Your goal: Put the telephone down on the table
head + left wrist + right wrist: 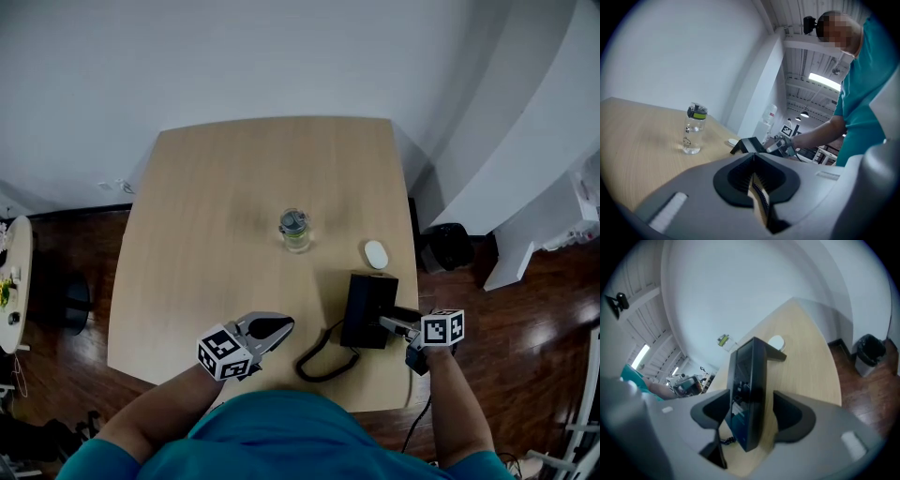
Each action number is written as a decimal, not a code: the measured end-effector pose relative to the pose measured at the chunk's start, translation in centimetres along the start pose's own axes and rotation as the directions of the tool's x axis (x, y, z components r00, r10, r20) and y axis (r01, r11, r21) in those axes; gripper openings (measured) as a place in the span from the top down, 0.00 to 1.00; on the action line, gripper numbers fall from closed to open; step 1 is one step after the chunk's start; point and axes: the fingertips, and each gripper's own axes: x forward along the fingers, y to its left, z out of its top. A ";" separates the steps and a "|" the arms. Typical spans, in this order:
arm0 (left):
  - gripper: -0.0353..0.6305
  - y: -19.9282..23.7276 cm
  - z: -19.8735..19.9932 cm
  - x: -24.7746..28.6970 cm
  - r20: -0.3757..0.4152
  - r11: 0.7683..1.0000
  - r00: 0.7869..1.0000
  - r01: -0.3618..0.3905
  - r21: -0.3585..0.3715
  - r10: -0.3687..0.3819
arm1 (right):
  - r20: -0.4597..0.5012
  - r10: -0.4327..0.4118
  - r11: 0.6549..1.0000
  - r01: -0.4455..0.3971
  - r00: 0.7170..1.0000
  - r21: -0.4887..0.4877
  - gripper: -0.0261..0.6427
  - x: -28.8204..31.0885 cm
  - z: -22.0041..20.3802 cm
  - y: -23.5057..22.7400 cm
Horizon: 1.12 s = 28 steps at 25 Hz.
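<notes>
The black telephone (367,307) sits on the light wooden table (216,187) near its front right corner, its coiled cord (323,361) looping toward the front edge. My right gripper (389,321) reaches in from the right. In the right gripper view its jaws stand wide on either side of the telephone (747,394), and a gap shows beside the right pad. My left gripper (277,330) hovers over the front edge left of the cord, apart from the telephone. Its jaws (754,176) are shut with nothing between them.
A clear water bottle (294,230) with a green-and-grey cap stands mid-table. A small white oval object (376,254) lies just behind the telephone. A black bin (448,246) and white furniture stand on the dark wood floor right of the table.
</notes>
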 end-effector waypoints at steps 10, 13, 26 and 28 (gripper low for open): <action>0.93 -0.4 1.6 -4.2 0.091 0.999 0.995 -0.034 -0.023 0.036 | 0.216 0.141 0.988 -0.123 0.966 -0.097 0.79 -5.3 0.5 7.4; 0.94 0.0 1.8 -6.6 0.118 0.998 0.991 -0.061 -0.027 0.064 | 0.239 0.248 0.962 -0.209 0.939 -0.176 0.96 -4.7 0.5 11.4; 0.94 4.4 0.4 -24.7 0.238 0.991 0.962 -0.133 -0.006 0.130 | 0.213 0.365 0.902 -0.287 0.906 -0.323 0.96 8.0 -1.8 29.1; 0.94 4.8 -0.6 -28.5 0.220 0.993 0.970 -0.116 0.028 0.107 | 0.241 0.337 0.909 -0.248 0.910 -0.334 0.96 10.1 -2.6 31.8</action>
